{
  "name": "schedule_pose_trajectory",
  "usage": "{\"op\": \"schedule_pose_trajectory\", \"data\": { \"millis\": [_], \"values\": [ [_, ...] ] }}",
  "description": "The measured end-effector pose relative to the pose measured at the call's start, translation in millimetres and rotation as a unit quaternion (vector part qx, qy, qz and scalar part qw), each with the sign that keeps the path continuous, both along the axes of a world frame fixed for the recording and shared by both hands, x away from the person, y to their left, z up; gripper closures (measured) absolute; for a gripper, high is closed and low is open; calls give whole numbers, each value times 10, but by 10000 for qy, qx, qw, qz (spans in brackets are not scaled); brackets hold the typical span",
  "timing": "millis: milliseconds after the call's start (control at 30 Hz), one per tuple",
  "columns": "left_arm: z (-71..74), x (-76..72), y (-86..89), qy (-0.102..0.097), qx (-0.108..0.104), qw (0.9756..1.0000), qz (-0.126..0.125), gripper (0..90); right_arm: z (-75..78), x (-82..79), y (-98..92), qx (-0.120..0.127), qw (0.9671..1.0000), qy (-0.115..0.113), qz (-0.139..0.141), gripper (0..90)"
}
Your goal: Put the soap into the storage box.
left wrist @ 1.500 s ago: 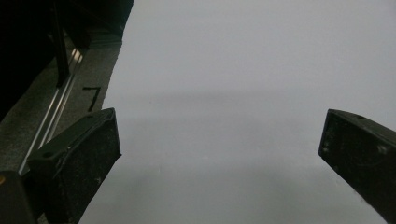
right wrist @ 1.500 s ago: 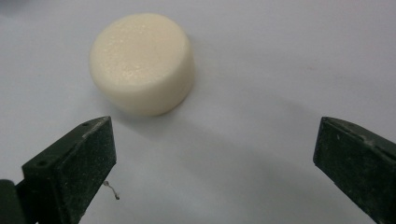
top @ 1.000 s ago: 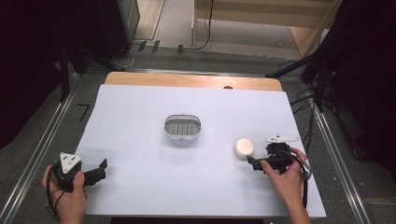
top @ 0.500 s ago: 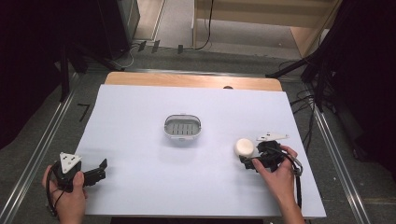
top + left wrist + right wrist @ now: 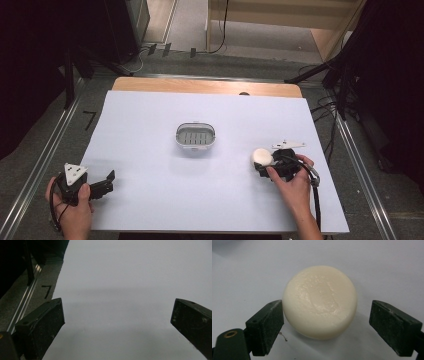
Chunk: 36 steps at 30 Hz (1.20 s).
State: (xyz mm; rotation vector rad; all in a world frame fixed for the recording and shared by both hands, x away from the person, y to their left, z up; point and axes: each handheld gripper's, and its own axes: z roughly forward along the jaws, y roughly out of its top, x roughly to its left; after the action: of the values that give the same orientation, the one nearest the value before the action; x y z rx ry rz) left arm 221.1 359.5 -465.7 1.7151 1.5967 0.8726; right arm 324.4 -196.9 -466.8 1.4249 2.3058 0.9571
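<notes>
We note the right gripper (image 5: 325, 322), jaws closing around but not yet clamping the soap (image 5: 320, 301) for pickup, while the left gripper (image 5: 117, 322) waits with jaws apart.

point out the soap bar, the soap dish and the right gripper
soap bar (image 5: 320, 301), right gripper view, middle of its top face
soap dish (image 5: 195, 136), high view, its slotted floor
right gripper (image 5: 325, 326), right gripper view, midway between its fingertips
</notes>
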Motion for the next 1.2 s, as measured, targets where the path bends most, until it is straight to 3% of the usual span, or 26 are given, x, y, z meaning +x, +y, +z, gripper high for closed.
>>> {"op": "schedule_pose_trajectory", "data": {
  "millis": [467, 600, 667, 700, 1000, 1200],
  "values": [
    [0, 0, 5, 1, -17, 10000, -17, 0, -31, 105, 156, -361, 9992, 168, -96, 134],
    [0, 0, 6, 3, -24, 10000, -18, 0, -44, 106, 171, -359, 9991, 181, -123, 152],
    [0, 1, 7, 1, -26, 10000, -21, 0, -42, 106, 171, -334, 9992, 166, -121, 183],
    [0, 1, 7, 3, -24, 10000, -20, 0, -38, 103, 169, -253, 9995, 164, -108, 241],
    [0, 2, 4, 20, -8, 10000, -18, 0, -30, 106, 145, -217, 9995, 187, -107, 246],
    [-1, 4, 1, 19, 5, 10000, -19, 0, 26, 95, 140, -187, 9998, 50, -98, 247]
  ]
}}
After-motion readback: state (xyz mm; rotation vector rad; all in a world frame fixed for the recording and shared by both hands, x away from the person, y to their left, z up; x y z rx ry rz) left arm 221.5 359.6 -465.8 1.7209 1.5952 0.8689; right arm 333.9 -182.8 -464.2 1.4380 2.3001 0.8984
